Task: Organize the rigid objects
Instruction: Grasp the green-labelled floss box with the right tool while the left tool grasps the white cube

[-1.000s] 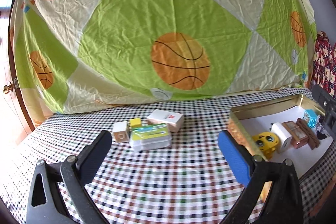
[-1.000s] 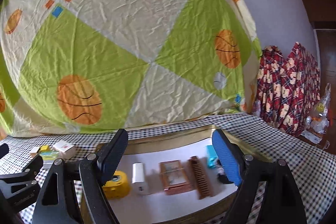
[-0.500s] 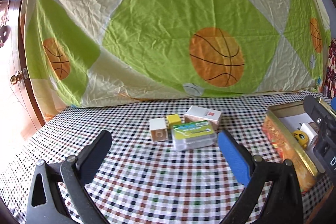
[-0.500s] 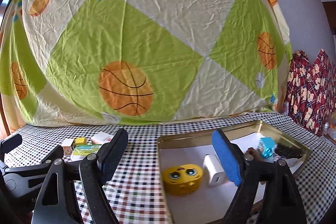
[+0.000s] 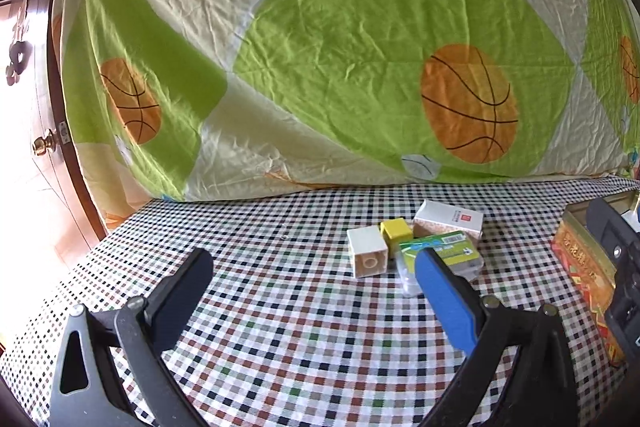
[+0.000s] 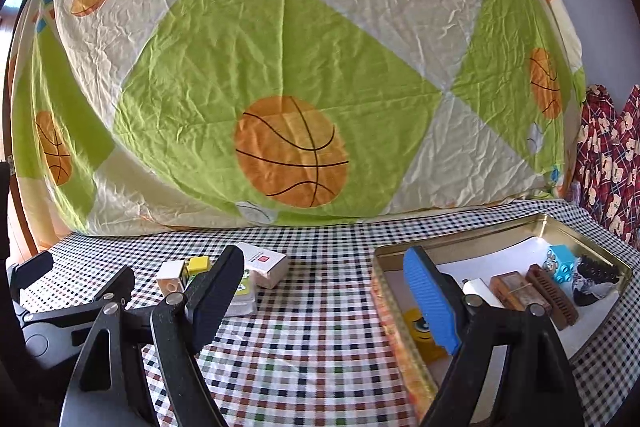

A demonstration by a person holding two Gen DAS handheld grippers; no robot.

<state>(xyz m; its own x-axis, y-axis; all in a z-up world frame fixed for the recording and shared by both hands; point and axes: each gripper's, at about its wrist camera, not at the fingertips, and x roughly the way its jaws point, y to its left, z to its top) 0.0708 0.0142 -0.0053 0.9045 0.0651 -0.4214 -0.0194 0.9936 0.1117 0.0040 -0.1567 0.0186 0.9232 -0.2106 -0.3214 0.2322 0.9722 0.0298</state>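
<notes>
Right now you are holding both grippers above the checked cloth, between pickups as I judge it. At the lower left of the left wrist view, your left gripper is spread wide and carrying nothing. Right of centre, 4 loose items are sitting bunched and touching: a white cube, a yellow block, a green-labelled clear case and a white carton. At the far right, the gold tin is already holding several sorted pieces. Your right gripper is likewise released and empty, hovering beside the tin's near corner. Probably the next move is calling for centring your left fingers around the cube, the outermost piece, without nudging its neighbours.
</notes>
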